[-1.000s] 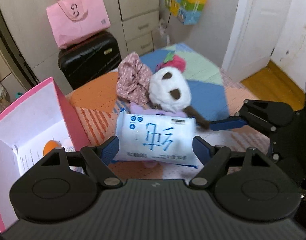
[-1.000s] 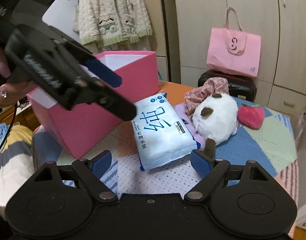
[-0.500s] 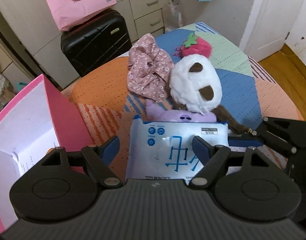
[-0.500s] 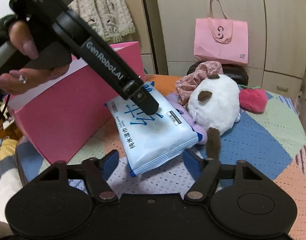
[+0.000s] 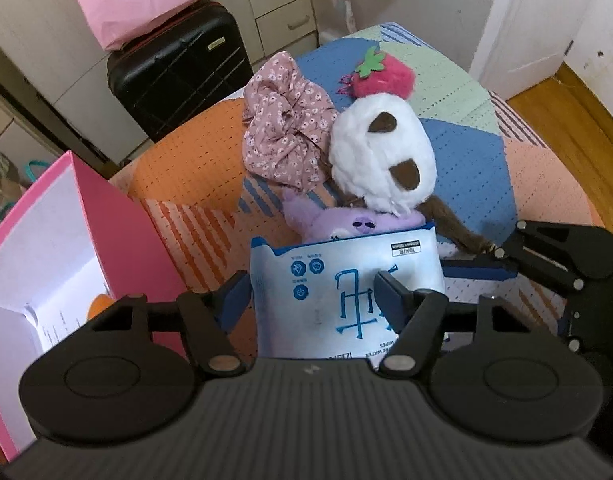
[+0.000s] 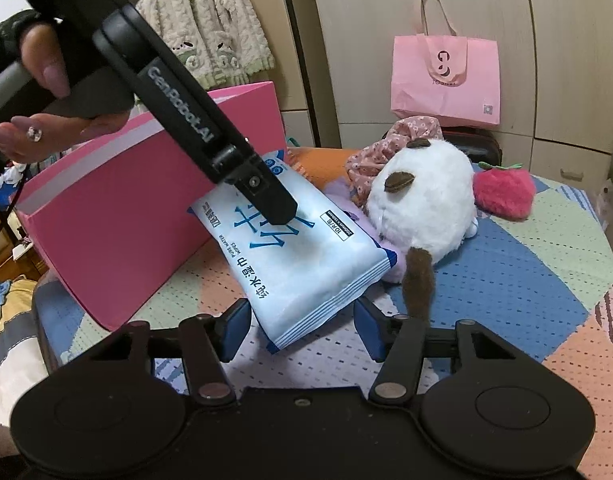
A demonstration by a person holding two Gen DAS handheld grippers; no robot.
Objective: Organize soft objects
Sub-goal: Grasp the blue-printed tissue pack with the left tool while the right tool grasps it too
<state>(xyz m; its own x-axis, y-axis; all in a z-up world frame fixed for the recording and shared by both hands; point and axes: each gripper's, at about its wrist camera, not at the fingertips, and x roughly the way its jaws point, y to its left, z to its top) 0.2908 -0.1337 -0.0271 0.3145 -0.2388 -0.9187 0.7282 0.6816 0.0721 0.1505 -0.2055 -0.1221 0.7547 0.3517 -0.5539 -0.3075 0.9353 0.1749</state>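
Pale blue and white, the pack of wet wipes (image 5: 338,288) lies on the patchwork cover of the desk (image 5: 466,152), just beside the open pink box (image 5: 118,216), and its far end rests on a small purple plush (image 5: 346,222). Your left gripper (image 5: 310,292) points steeply down over the pack; its fingers (image 5: 390,292) are closing, with the pack between them. One finger stands at the pack's left edge and the other is over its printed face, and the right wrist view shows that tip pressing into the wrapper, but you cannot tell whether both fingers already pinch it. Your right gripper (image 6: 302,322) comes low from the other side, its fingers (image 6: 236,324) also closing at the two sides of the pack's near end, very close to the wrapper; whether they touch it is not clear. Behind the pack sits a white plush toy (image 5: 382,160) with brown patches. It touches the purple plush, with a flowered pink scrunchie (image 5: 282,136) on one side and a red strawberry plush (image 5: 382,76) behind. In the box you can see something orange (image 5: 98,306) at the bottom. Your left hand (image 6: 42,100) grips the handle of the left tool.
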